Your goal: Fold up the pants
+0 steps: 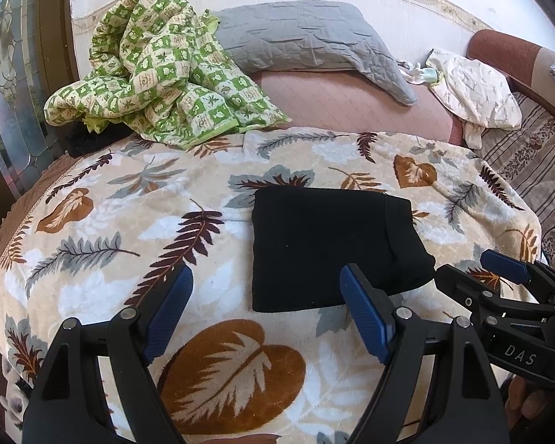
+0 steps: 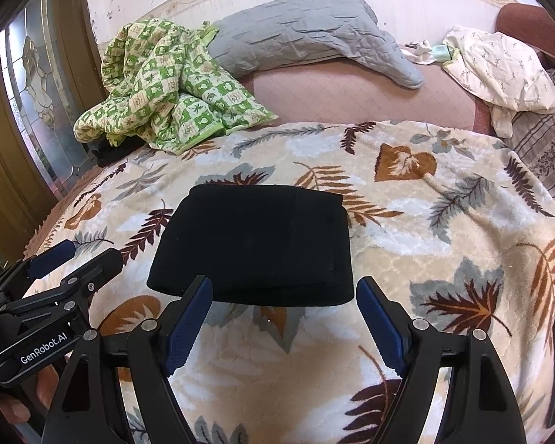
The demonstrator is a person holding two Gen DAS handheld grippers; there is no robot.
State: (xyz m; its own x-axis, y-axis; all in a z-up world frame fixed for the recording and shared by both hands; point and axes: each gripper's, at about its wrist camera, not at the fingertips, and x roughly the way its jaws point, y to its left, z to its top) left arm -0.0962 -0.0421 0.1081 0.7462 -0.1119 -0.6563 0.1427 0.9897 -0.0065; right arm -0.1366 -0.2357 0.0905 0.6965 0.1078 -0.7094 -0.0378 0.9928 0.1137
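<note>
We see one pair of black pants (image 1: 333, 248) folded into a compact, roughly rectangular bundle, its edges fairly even and a seam line running down its right part. In the left wrist view it lies right of centre; in the right wrist view it sits at the centre, resting flat on a leaf-patterned blanket (image 1: 137, 222) that covers the bed.

Our left gripper (image 1: 266, 310) fills the bottom of its own view, its two blue-padded fingers spread wide with nothing between them; the right pad overlaps the bundle's near edge in the picture, though we cannot tell if it touches. Our right gripper (image 2: 285, 318) is likewise spread wide and holds nothing, just short of the bundle's near edge.

Toward the top of the frames we count one green checked quilt (image 1: 155, 70), one grey pillow (image 1: 307, 37) and one pale printed cloth (image 1: 477, 88) at upper right.
</note>
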